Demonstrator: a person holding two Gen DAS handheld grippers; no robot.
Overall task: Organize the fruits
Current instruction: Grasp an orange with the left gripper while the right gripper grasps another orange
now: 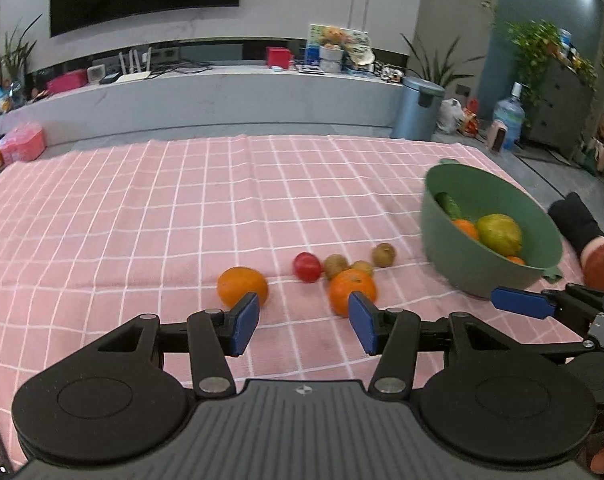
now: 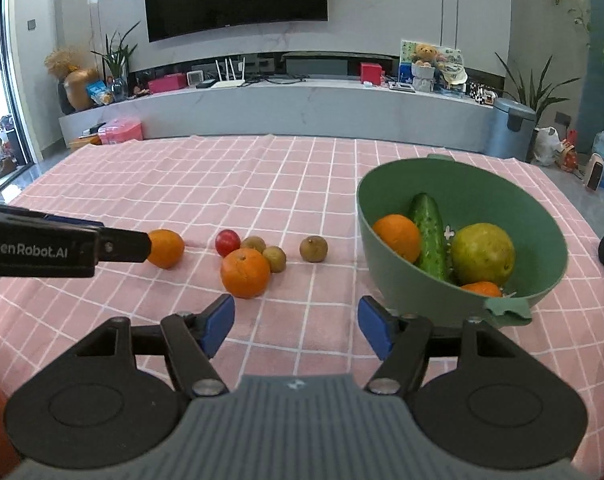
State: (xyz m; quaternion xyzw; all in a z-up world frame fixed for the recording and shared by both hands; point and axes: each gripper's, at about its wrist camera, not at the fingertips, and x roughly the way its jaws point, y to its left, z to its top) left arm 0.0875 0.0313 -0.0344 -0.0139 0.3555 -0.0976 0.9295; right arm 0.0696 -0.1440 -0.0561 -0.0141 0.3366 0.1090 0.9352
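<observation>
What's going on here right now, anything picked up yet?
Nothing yet. A person holds both grippers over the pink checked cloth, both open and empty. The green bowl already holds a cucumber, oranges and a yellow-green fruit. Two oranges, a red tomato and three kiwis remain on the cloth.

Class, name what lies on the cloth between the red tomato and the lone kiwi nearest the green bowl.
Two kiwis lie there, beside an orange, clearest in the right wrist view.

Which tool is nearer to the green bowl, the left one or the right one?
Right. The right tool hangs beside the green bowl, its right finger almost at the bowl's near wall. The left tool is farther off, over the loose oranges.
</observation>
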